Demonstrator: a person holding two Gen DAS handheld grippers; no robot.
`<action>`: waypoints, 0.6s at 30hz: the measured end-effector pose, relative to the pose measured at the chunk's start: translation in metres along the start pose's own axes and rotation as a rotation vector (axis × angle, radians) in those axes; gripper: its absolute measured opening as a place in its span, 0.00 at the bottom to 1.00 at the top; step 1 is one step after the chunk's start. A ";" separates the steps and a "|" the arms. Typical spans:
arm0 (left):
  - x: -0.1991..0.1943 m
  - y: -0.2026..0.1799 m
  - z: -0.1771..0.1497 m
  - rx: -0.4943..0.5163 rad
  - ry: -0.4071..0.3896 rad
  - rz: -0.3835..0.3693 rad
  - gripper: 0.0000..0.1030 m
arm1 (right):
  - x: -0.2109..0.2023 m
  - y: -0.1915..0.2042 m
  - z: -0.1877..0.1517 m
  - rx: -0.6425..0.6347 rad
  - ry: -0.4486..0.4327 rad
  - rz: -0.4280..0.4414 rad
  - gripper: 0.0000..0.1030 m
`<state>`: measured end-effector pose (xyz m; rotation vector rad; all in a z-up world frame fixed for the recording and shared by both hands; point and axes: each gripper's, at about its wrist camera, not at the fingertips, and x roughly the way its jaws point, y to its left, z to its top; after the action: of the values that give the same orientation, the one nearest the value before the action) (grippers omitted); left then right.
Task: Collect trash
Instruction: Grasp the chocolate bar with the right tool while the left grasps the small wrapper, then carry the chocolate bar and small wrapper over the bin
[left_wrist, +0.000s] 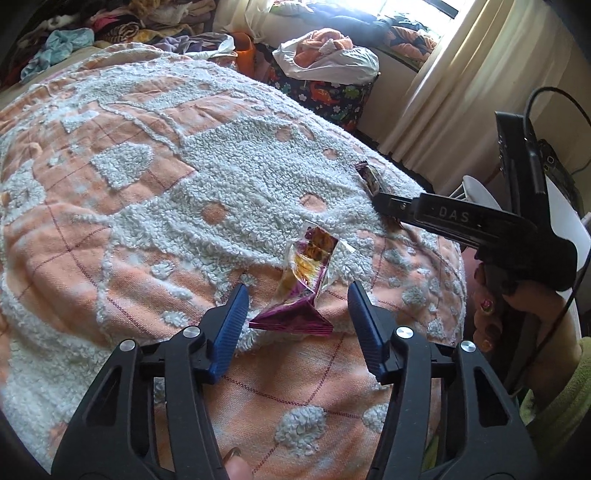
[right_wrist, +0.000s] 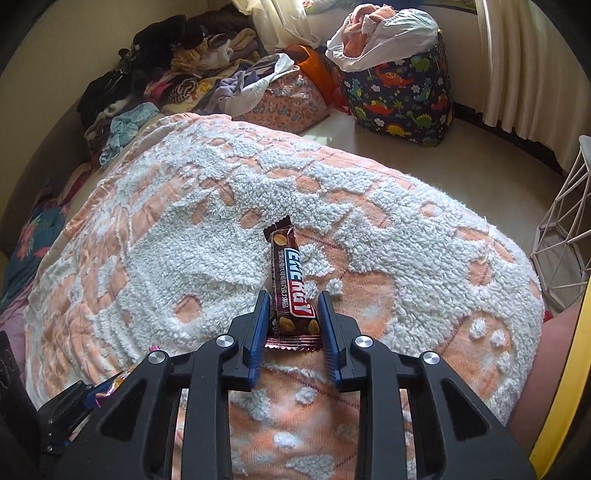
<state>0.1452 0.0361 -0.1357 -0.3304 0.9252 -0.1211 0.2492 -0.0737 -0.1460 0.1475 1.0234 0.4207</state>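
Observation:
A crumpled purple and yellow wrapper (left_wrist: 308, 284) lies on the orange and white blanket (left_wrist: 147, 206). My left gripper (left_wrist: 297, 301) is open, its blue fingers on either side of the wrapper's near end and apart from it. A brown "ENERGY" bar wrapper (right_wrist: 291, 288) lies on the same blanket (right_wrist: 184, 258). My right gripper (right_wrist: 293, 310) has its pads against both sides of the bar's near end. In the left wrist view the right gripper (left_wrist: 384, 203) reaches over the bar (left_wrist: 369, 175) at the right.
A dinosaur-print basket (right_wrist: 402, 99) with a white bag of clothes stands on the floor beyond the bed. Piles of clothes (right_wrist: 166, 85) lie at the back left. A white wire basket (right_wrist: 565, 229) stands at the right. Curtains (right_wrist: 524, 66) hang at the back right.

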 end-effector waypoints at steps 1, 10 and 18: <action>0.000 0.001 0.000 -0.001 -0.001 0.002 0.44 | -0.003 -0.001 -0.002 0.004 -0.003 0.004 0.24; -0.001 0.003 0.000 -0.013 -0.008 0.009 0.25 | -0.042 -0.008 -0.021 0.043 -0.064 0.028 0.23; -0.012 -0.014 0.004 0.017 -0.038 -0.003 0.24 | -0.080 -0.012 -0.037 0.049 -0.113 0.043 0.22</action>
<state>0.1417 0.0270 -0.1201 -0.3171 0.8857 -0.1255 0.1851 -0.1202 -0.1059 0.2348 0.9204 0.4217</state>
